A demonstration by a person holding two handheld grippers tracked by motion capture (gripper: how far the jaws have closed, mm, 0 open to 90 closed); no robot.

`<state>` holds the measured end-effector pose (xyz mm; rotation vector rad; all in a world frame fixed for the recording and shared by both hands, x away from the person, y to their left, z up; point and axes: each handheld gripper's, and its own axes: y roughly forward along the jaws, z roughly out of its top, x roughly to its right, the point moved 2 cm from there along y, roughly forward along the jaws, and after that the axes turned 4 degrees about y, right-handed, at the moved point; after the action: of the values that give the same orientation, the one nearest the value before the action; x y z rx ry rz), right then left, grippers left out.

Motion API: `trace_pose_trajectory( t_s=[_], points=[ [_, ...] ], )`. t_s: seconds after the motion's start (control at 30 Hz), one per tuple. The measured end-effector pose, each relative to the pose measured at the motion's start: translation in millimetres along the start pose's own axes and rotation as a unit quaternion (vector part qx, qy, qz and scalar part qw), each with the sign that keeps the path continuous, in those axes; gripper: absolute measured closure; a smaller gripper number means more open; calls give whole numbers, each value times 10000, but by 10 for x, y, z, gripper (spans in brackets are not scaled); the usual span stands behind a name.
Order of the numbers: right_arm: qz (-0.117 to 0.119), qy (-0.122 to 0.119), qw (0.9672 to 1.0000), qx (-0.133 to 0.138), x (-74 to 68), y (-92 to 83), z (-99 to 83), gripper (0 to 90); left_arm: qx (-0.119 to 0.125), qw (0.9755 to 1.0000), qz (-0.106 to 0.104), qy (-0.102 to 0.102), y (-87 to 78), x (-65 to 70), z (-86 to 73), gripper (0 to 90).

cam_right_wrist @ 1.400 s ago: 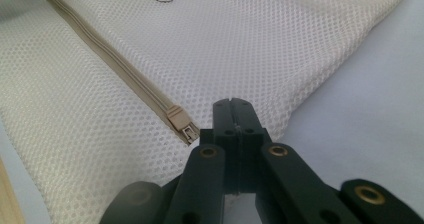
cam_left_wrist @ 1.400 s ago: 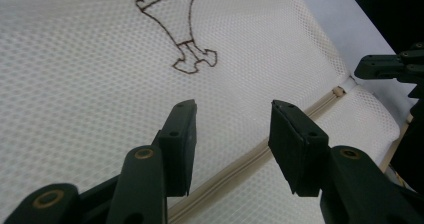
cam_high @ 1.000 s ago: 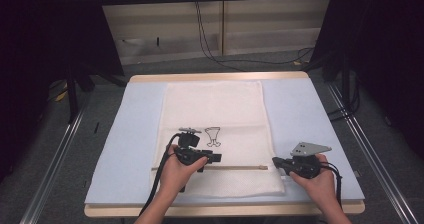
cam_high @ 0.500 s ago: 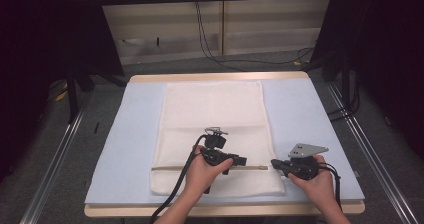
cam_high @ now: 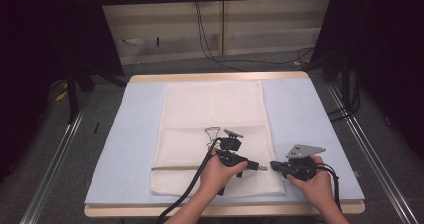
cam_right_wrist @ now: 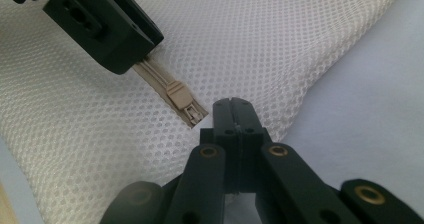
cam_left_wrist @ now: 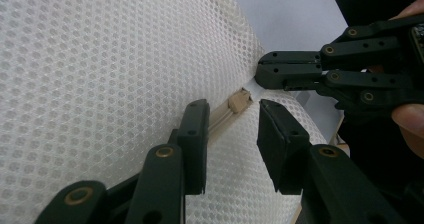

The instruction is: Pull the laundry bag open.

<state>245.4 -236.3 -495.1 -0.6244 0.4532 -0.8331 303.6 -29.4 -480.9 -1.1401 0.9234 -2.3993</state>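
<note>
I have a white mesh laundry bag lying flat on the blue table mat, and I take its zipper slider as my landmark. That beige slider sits at the end of the zipper track, close to the bag's near right corner; from above it is a small mark between my two tools.

My left gripper lies on the mesh just short of the slider, with the zipper track running up between its two black jaws. The jaws have just been closing, and they stand part open: one pad is on each side of the track, and neither touches the slider or the track. From above, my left hand rests on the bag directly to the left of the slider.

My right gripper sits just beyond the slider, on the side toward the bag's edge. Its jaws are pressed together with no gap, and in the left gripper view they pinch the small white tab of the bag right at the slider's end. My right hand holds that tool at the bag's right edge.
</note>
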Motion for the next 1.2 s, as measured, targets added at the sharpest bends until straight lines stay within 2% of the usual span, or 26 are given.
trace_pose_trajectory(
  t_s=[0.17,0.2,0.23,0.27,0.33,0.43,0.57,0.6,0.67,0.77,0.83,0.87,0.93,1.03,1.07,1.2],
  points=[
    [-25,16,10000,-10,0,2,-1,900,-14,9997,-183,-175,88,14,16,659],
    [-24,26,10000,-3,-1,3,-2,900,-46,9992,-215,-329,126,4,27,673],
    [-26,31,10000,-1,-1,3,-3,900,-46,9992,-215,-329,126,4,27,676],
    [-28,37,10000,5,-1,4,-4,900,-8,9986,-250,-466,165,13,34,673],
    [-26,55,10000,3,0,4,-4,900,15,9982,-328,-503,195,39,37,659],
    [-20,69,10000,2,1,4,-6,900,48,9981,-270,-551,236,57,41,664],
    [-20,80,10000,2,0,4,-6,900,93,9970,-366,-680,304,79,48,698],
    [-24,78,10000,1,-1,4,-6,900,88,9978,-280,-596,316,89,49,708],
    [-34,64,10000,2,-2,5,-5,900,75,9979,-224,-599,332,100,53,757],
    [-44,60,10000,3,-4,5,-5,900,74,9970,-284,-720,355,97,60,782],
    [-39,60,10000,1,-2,5,-5,900,16,9973,-262,-681,351,74,62,792],
    [-39,62,10000,-1,-1,5,-5,900,42,9965,-284,-786,357,80,65,814],
    [-26,84,10000,-1,-2,6,-5,900,1,9963,-258,-816,359,58,68,854],
    [-35,116,9999,-1,-5,7,-4,900,-65,9955,-284,-899,354,45,78,861],
    [-38,123,9999,-4,-5,7,-4,900,-44,9948,-270,-985,358,56,81,863],
    [-33,106,9999,-10,-4,7,-4,900,-116,9940,-295,-1048,351,45,89,871]
  ],
)
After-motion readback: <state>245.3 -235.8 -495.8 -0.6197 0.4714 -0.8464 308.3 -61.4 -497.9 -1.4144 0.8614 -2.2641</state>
